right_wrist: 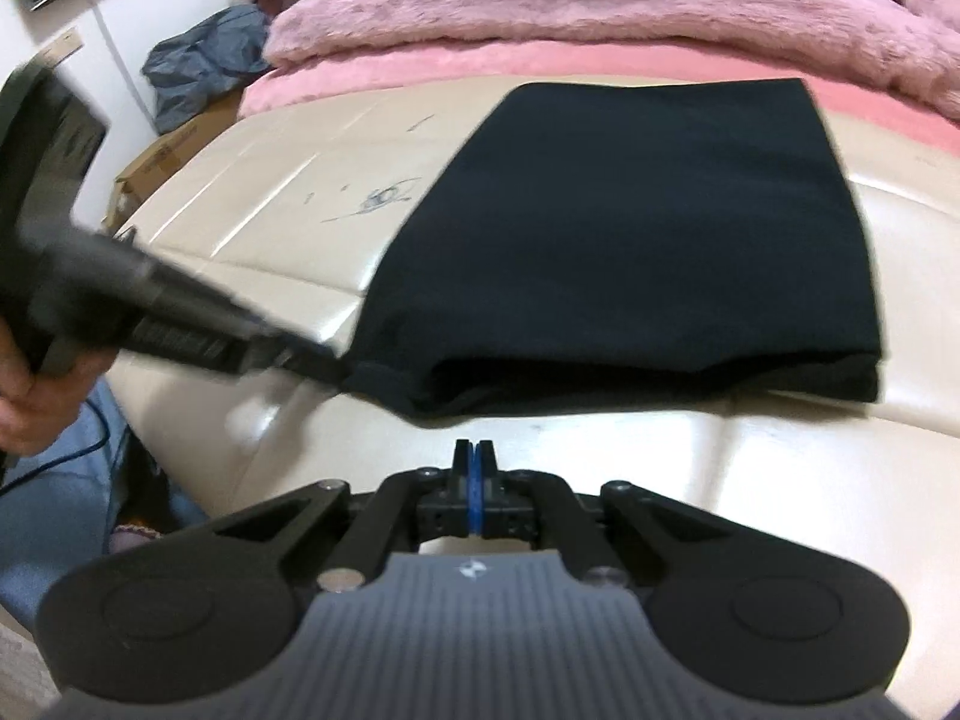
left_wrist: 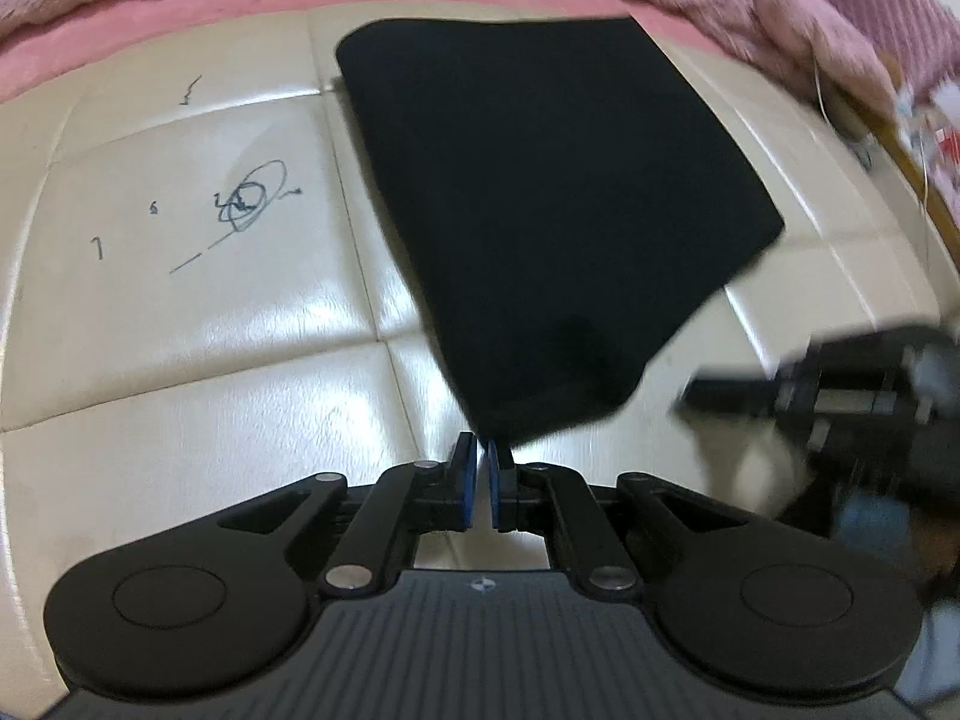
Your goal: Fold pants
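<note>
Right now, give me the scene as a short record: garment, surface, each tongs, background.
garment: black pants, folded into a compact stack, lying flat
surface: cream padded bench with pen scribbles
left tongs: nearly shut, at the near corner of the pants; whether cloth is pinched cannot be told
right tongs: shut, empty, just short of the pants' near edge
background: pink fuzzy blanket behind the bench
</note>
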`<state>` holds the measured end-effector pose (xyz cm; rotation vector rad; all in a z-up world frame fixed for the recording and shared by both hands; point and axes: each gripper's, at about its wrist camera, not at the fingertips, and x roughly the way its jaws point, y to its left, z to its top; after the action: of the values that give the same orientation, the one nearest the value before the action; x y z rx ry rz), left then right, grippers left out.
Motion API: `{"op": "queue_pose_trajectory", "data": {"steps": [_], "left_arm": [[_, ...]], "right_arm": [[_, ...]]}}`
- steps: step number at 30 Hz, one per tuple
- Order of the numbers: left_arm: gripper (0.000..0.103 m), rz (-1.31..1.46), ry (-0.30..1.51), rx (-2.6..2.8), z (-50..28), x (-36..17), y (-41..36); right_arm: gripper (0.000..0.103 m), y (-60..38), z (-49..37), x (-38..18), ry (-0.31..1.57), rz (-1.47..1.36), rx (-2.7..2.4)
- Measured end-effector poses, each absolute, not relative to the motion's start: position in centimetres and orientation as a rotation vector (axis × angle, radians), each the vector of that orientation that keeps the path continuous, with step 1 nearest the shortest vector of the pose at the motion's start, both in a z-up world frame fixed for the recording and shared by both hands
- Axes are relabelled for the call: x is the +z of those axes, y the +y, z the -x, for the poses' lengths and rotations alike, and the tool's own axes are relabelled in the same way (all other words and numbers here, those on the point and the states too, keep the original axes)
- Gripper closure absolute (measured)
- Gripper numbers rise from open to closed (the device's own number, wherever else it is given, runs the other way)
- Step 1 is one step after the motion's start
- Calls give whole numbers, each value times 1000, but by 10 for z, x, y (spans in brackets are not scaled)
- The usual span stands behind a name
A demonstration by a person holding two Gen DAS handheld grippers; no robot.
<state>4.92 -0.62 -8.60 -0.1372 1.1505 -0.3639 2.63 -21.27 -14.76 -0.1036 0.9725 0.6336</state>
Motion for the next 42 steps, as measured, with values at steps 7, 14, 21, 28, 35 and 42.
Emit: {"op": "queue_pose_trajectory", "data": {"steps": [7,14,21,28,35,42], "left_arm": [[79,282,1080,-375,-62,-66,20],[52,514,962,-310,-103,-73,45],[51,685,982,-293,-142,-106,51],[51,697,995,-299,-159,-116,46],[51,751,987,-328,-171,-125,51],[59,779,982,-346,-177,-129,53]], "right_arm": [[83,-261,-47,-115,917,-46,516],[50,-302,-98,-91,862,-184,419],[42,-340,-163,-120,945,-390,358],[48,-351,-193,-152,1012,-525,379],[53,-364,-216,-170,1017,-698,439],[72,-362,-226,-179,1044,-742,470]]}}
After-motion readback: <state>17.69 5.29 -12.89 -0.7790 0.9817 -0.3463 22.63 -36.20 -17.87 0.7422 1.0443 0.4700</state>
